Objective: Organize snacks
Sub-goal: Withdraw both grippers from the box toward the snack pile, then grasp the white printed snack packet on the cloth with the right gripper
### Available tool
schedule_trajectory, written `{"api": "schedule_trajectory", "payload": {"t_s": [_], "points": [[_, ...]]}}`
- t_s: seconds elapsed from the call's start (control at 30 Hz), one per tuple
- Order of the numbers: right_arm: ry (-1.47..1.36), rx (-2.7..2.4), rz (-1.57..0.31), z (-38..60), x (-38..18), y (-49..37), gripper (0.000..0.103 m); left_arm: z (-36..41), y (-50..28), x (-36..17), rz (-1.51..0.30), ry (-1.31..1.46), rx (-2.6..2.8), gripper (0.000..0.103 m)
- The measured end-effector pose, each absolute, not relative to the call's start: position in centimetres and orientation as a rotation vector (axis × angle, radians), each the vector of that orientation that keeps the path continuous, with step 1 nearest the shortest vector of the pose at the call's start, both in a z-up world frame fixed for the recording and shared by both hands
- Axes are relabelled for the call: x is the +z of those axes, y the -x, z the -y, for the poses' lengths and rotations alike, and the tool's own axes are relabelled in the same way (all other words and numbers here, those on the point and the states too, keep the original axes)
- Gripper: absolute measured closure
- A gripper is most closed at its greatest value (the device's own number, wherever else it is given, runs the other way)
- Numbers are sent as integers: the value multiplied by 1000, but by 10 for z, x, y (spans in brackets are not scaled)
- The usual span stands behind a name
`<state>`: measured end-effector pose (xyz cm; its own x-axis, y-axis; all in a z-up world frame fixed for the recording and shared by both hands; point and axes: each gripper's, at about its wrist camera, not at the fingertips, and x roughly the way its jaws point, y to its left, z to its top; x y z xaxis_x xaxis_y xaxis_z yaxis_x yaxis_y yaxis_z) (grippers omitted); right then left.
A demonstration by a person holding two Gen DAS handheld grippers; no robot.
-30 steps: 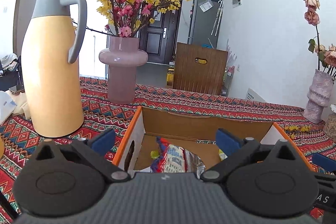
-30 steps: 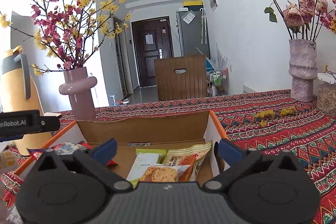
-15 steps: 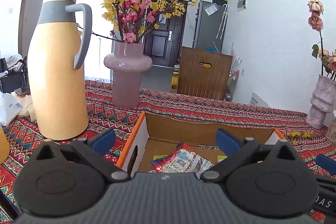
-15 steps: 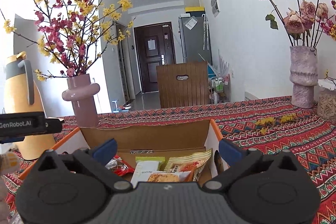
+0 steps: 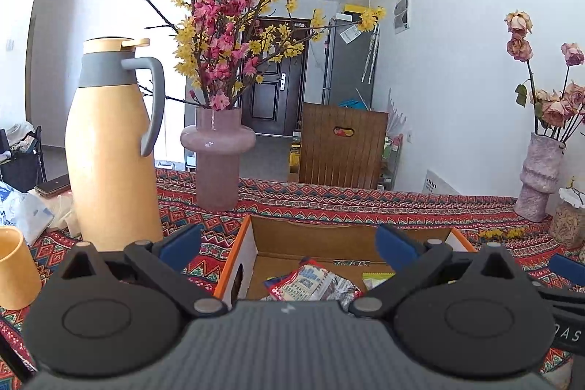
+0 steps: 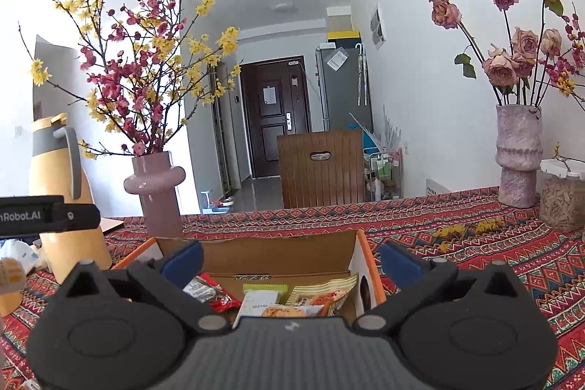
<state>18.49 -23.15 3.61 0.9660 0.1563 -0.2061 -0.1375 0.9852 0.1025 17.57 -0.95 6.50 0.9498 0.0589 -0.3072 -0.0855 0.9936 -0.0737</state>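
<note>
Now both grippers sit higher and farther back from the box (image 5: 252, 243) than a second ago, the left gripper (image 5: 289, 245) and right gripper (image 6: 290, 260) each with jaws wide and holding nothing. A second ago a blue-and-red packet (image 5: 310, 282) stood upright under the left jaws; it now lies flat in the box, so that snack looks delivered. Count in the box, from both views: one blue-and-red packet, one red packet (image 6: 210, 291), one green-topped packet (image 6: 261, 298), one yellow packet (image 6: 321, 291), one biscuit packet (image 6: 292, 311); more may be hidden. On the worktop (image 6: 493, 265): one jug (image 5: 109, 148), two vases, one cup (image 5: 16, 267).
</note>
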Motion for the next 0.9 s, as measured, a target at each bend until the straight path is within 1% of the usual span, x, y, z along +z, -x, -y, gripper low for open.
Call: {"api": "schedule_trajectory", "payload": {"t_s": [0.3, 0.63, 0.9], "points": [[-70, 129, -272, 246, 20, -156, 0, -9, -146, 45, -353, 64, 80, 0], [-66, 86, -377, 257, -18, -137, 0, -29, -128, 6, -417, 41, 101, 0], [-76, 44, -361, 259, -31, -135, 0, -36, -129, -15, -407, 62, 92, 0]]}}
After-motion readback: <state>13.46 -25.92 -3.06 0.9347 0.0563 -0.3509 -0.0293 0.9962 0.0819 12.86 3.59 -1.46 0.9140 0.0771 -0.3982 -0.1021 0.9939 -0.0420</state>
